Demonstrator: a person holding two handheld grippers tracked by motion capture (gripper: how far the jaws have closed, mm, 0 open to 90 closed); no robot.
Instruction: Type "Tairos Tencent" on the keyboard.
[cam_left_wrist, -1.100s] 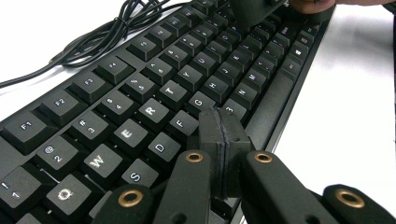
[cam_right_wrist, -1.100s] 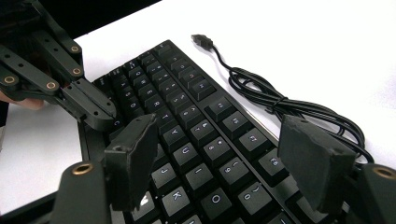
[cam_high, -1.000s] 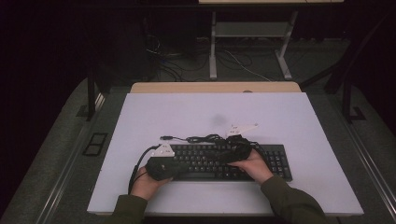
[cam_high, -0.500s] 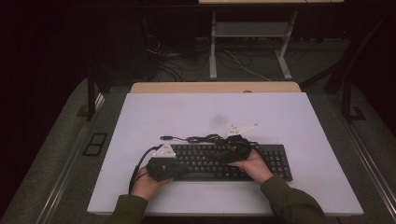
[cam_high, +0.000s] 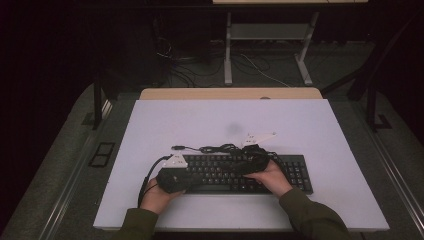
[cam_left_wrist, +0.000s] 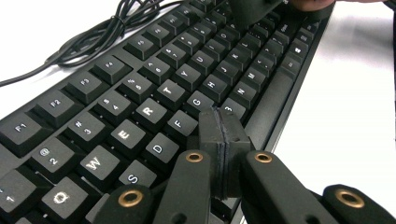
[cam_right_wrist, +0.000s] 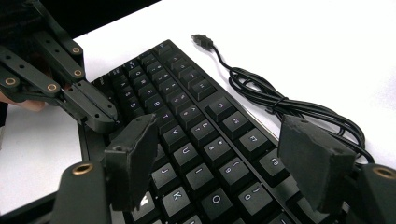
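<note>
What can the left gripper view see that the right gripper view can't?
Left gripper view alone: the left gripper's jaws pressed shut, tips down on the keys near F and G, and big letters like Q, W, E, R.

Right gripper view alone: the right gripper's jaws spread wide open above the keys with nothing between them, and the USB plug at the cable's end.

Both share: the black keyboard, its coiled cable and the white table.
</note>
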